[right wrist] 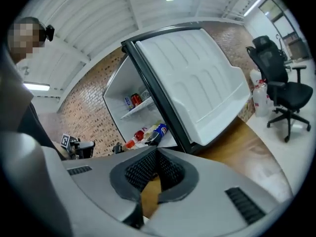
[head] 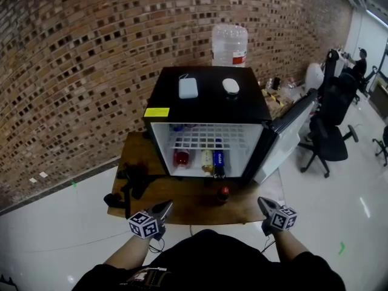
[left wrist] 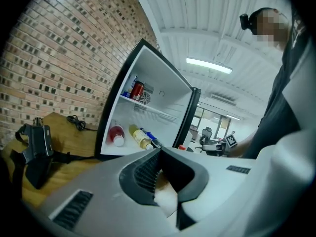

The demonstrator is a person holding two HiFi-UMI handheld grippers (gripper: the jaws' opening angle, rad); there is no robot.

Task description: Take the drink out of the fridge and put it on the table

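Note:
A black mini fridge (head: 206, 102) stands on a wooden table (head: 182, 202) with its door (head: 290, 135) swung open to the right. On its floor lie a red bottle (head: 181, 157), a yellow bottle (head: 207, 160) and a blue-labelled bottle (head: 219, 160). A dark bottle with a red cap (head: 223, 193) stands upright on the table just in front of the fridge. My left gripper (head: 167, 205) hovers at the table's near edge, left of that bottle, shut and empty. My right gripper (head: 261, 202) is to the bottle's right, shut with nothing between its jaws.
Black gear and cables (head: 130, 183) lie on the table's left end. A pale box (head: 188, 88) and a white oval item (head: 230, 86) sit on the fridge top, a water jug (head: 229, 45) behind. Office chairs (head: 330, 139) stand on the right. A brick wall (head: 73, 71) backs the scene.

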